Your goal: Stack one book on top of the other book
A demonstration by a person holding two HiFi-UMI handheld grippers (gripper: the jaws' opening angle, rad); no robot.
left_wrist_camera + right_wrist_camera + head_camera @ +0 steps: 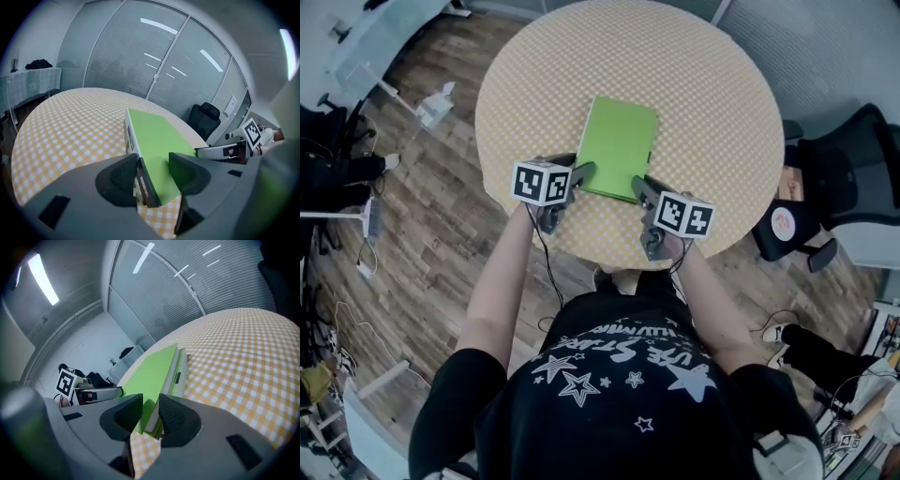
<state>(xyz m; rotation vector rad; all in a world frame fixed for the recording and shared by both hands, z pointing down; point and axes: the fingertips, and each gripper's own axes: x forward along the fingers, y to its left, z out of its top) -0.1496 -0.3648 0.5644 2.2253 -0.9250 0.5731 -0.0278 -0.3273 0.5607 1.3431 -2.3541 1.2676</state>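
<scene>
Round surface (722, 103) with a yellow-and-white checked cover.

Green book (619, 141) lies flat slightly below the centre of the surface in the head view, long side running up the frame with a slight tilt to the right. Both gripper views show a second book (130, 138) directly beneath it, edges nearly flush; from above the green cover hides it.

Left tool (584, 174) – at the book's lower-left corner. In the left gripper view its jaws pinch that corner: one jaw lies on the green cover, the other sits against the spine side. Whether that second pad bears on the green book alone or also on the lower one cannot be told.

Right tool (639, 186) – at the lower-right corner. In the right gripper view its jaws are closed on the green book's corner, one pad on the cover and the ribbed pad against the page edge.

A black office chair (853, 159) stands on the wooden floor at the right of the frame.
</scene>
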